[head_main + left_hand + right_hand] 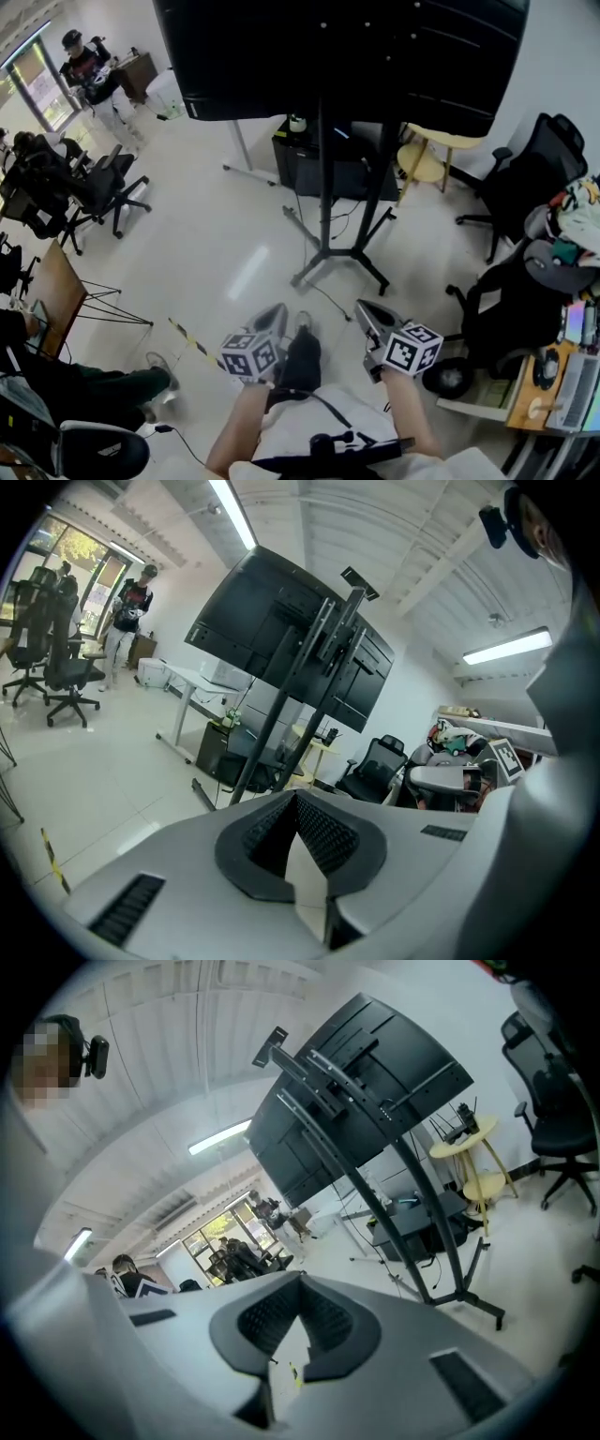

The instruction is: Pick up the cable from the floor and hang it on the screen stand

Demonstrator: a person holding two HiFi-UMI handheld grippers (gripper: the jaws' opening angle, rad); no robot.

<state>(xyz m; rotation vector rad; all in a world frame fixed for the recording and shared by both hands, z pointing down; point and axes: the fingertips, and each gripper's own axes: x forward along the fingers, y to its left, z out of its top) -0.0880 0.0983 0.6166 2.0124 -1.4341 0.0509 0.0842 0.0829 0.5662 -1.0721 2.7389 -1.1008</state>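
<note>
The big black screen (356, 56) stands on a black floor stand (339, 246) ahead of me. A thin dark cable (330, 298) trails over the pale floor from the stand's foot toward me. My left gripper (277, 313) and right gripper (362, 309) are held side by side low in the head view, short of the stand, both pointing at it. Both are shut with nothing between the jaws. The stand (281, 733) rises above the closed left gripper (296, 801) in the left gripper view. It also shows past the closed right gripper (300, 1284), where the stand (412, 1213) slants to the right.
Black office chairs (525, 178) and a cluttered desk (562, 375) crowd the right side. A black cabinet (319, 167) and a small round table (424, 161) sit behind the stand. More chairs (94, 192) and a standing person (94, 80) are far left. Yellow-black tape (187, 339) marks the floor.
</note>
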